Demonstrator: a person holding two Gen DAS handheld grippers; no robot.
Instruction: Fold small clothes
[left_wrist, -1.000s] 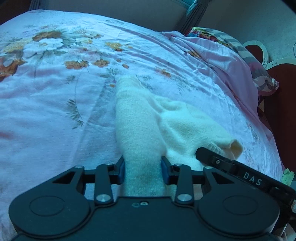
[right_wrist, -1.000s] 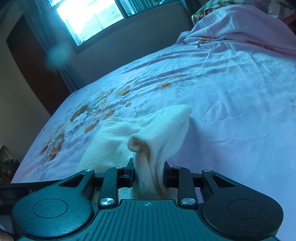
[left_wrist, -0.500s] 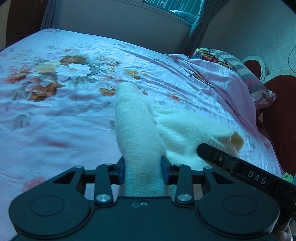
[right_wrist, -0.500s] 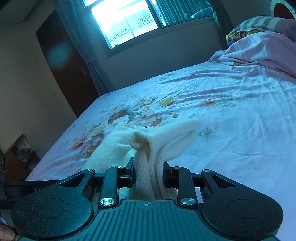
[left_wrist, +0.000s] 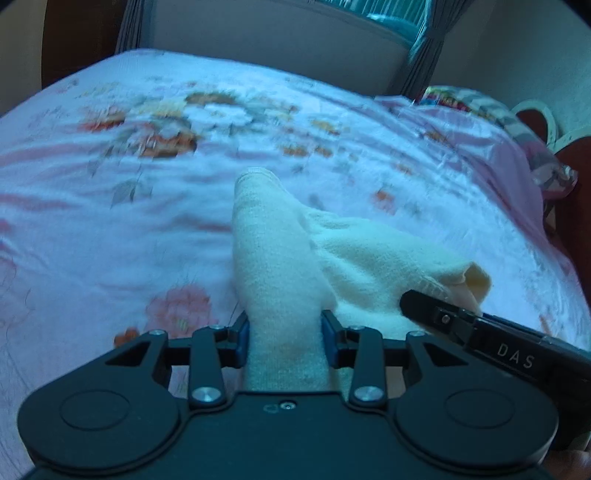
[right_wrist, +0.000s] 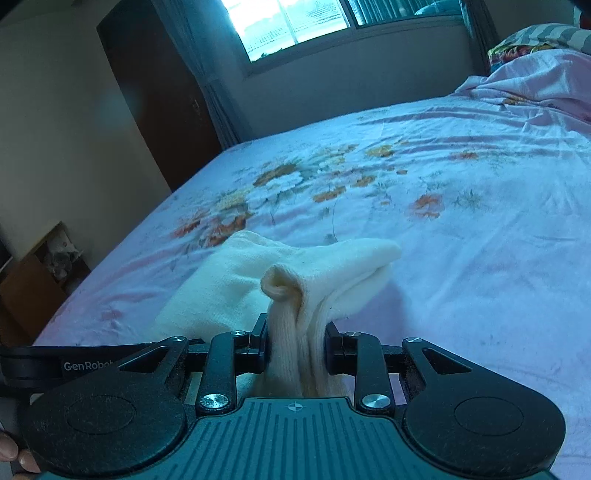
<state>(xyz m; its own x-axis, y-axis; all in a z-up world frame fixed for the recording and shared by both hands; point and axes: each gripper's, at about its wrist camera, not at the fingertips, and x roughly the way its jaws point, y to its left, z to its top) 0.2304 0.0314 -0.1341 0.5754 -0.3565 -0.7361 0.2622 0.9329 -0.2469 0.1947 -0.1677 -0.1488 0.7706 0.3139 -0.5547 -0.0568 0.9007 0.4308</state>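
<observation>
A small cream knitted garment (left_wrist: 280, 266) hangs between both grippers above a pink floral bedsheet (left_wrist: 110, 221). My left gripper (left_wrist: 286, 343) is shut on one end of it. The right gripper's finger (left_wrist: 461, 321) shows at the right of the left wrist view, pinching the other corner. In the right wrist view my right gripper (right_wrist: 295, 347) is shut on a bunched edge of the garment (right_wrist: 240, 288), which stretches left toward the left gripper's arm (right_wrist: 74, 365).
The bed (right_wrist: 461, 229) fills both views. A bunched pink cover (right_wrist: 535, 77) and a colourful pillow (right_wrist: 524, 46) lie at the head end. A dark door (right_wrist: 147, 92), a window (right_wrist: 295, 22) and a low cabinet (right_wrist: 40, 273) stand beyond the bed.
Both grippers have lifted and tilted up with the garment still held; more of the room and the far bed edge shows. The left view is now blurred by motion.
</observation>
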